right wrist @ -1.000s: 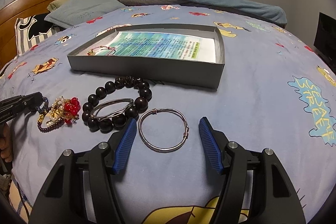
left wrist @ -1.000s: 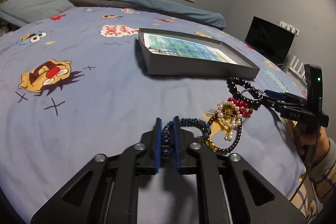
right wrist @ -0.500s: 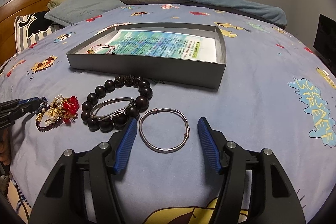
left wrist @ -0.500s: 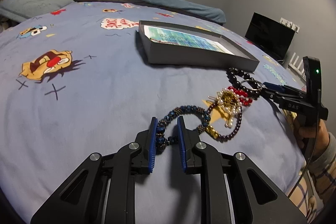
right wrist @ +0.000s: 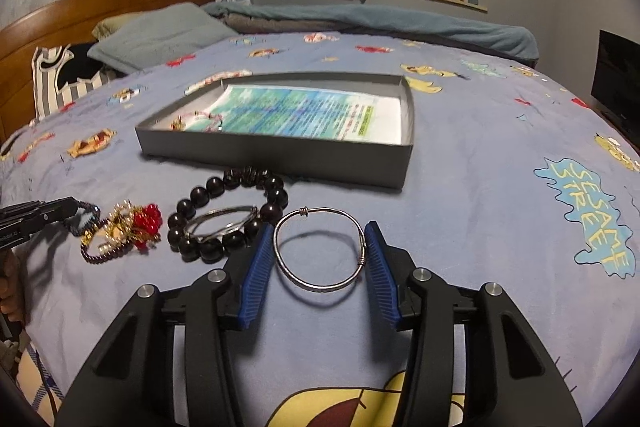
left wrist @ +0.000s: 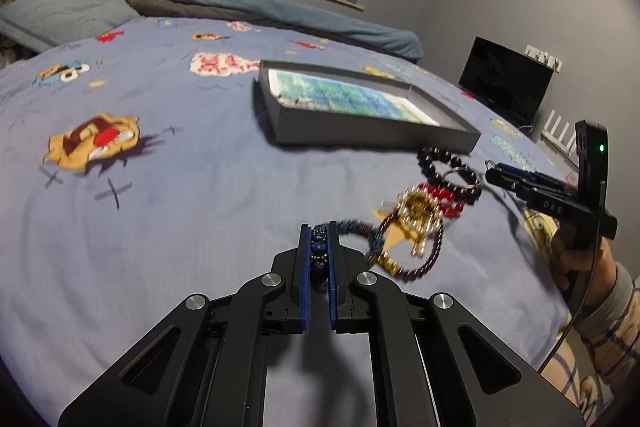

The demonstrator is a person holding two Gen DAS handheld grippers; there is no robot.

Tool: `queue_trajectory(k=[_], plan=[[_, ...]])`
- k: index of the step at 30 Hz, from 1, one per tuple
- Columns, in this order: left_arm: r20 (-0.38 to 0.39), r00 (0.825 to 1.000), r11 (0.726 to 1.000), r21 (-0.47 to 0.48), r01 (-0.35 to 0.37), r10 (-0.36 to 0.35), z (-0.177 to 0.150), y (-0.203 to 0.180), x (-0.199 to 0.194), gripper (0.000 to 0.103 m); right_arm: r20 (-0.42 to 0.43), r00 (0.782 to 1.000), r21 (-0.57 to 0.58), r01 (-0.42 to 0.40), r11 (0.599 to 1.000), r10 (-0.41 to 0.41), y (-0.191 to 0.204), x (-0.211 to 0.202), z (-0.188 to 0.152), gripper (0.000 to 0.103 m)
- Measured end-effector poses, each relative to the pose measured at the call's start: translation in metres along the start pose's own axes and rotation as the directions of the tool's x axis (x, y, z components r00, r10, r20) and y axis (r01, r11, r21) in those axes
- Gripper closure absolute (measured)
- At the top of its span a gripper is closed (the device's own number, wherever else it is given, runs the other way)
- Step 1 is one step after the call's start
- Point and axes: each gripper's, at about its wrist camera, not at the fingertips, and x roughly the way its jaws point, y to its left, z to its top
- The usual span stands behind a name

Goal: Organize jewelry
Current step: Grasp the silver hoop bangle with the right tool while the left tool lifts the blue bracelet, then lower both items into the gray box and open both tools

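My left gripper (left wrist: 319, 227) is shut on a blue beaded bracelet (left wrist: 356, 233), which trails right toward a tangle of gold, pearl and red beads (left wrist: 424, 209). A black bead bracelet (right wrist: 224, 215) with a thin silver ring on it lies beside the tangle. My right gripper (right wrist: 318, 233) is open, its blue pads on either side of a silver wire bangle (right wrist: 320, 251) that lies on the bedsheet. A shallow grey box (right wrist: 280, 151) with printed paper inside holds one small bracelet (right wrist: 196, 119) at its left end.
The bed is covered by a blue cartoon sheet (right wrist: 500, 155). Pillows (right wrist: 156, 35) and a wooden headboard lie far left. A folded blanket (right wrist: 380, 19) runs along the far side. A black monitor (left wrist: 506, 83) stands right of the bed.
My left gripper has closed tighter on the blue bracelet and pulled it a little. My right gripper has moved forward so the silver bangle sits between its pads, which have narrowed.
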Motion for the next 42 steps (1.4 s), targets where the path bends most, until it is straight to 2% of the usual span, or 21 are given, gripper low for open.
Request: queue_trajectory(k=[24,42], plan=[[0.091,0.996,0.995,0.098,0.004,-0.013,0.073,-0.018,-0.003,0.096,0.094,0.995,-0.01,-0.03,1.0,0.031,0.003,-0.01,0.054,0.056],[0.118,0.992,0.992,0.119,0.04,-0.054,0.115,-0.031,0.017,0.096,0.103,0.994,-0.019,-0.037,0.999,0.039,-0.003,0.019,0.079,0.056]])
